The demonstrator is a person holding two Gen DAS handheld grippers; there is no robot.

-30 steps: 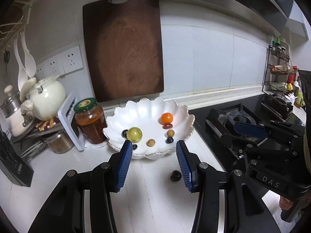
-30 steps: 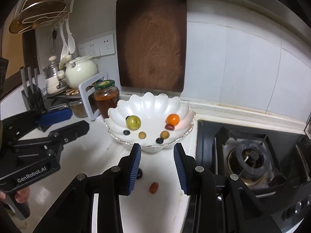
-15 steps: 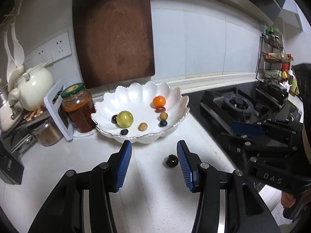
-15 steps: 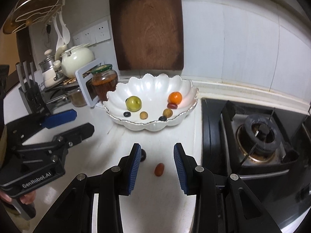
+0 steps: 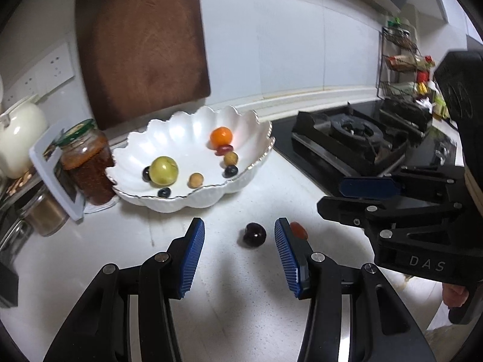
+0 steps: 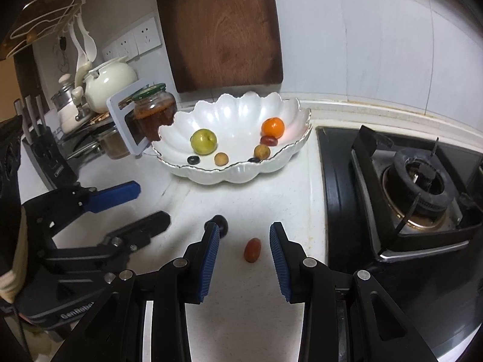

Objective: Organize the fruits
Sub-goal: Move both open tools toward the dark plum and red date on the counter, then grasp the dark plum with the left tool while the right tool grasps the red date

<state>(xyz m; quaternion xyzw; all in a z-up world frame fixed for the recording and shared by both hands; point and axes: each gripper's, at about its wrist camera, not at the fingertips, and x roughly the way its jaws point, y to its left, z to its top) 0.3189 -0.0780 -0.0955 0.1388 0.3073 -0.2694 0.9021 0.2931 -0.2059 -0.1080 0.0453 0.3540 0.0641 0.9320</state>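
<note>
In the left wrist view, your left gripper sits low centre, jaws apart and empty, with a dark cherry on the white tabletop between them, nearer the right pad. A red fruit peeks past that pad. The bowl holds the other fruits at mid-frame.

In the right wrist view, your right gripper has its jaws apart around the red fruit, touching neither pad. The cherry lies just behind the left pad; the bowl is above centre.
</note>
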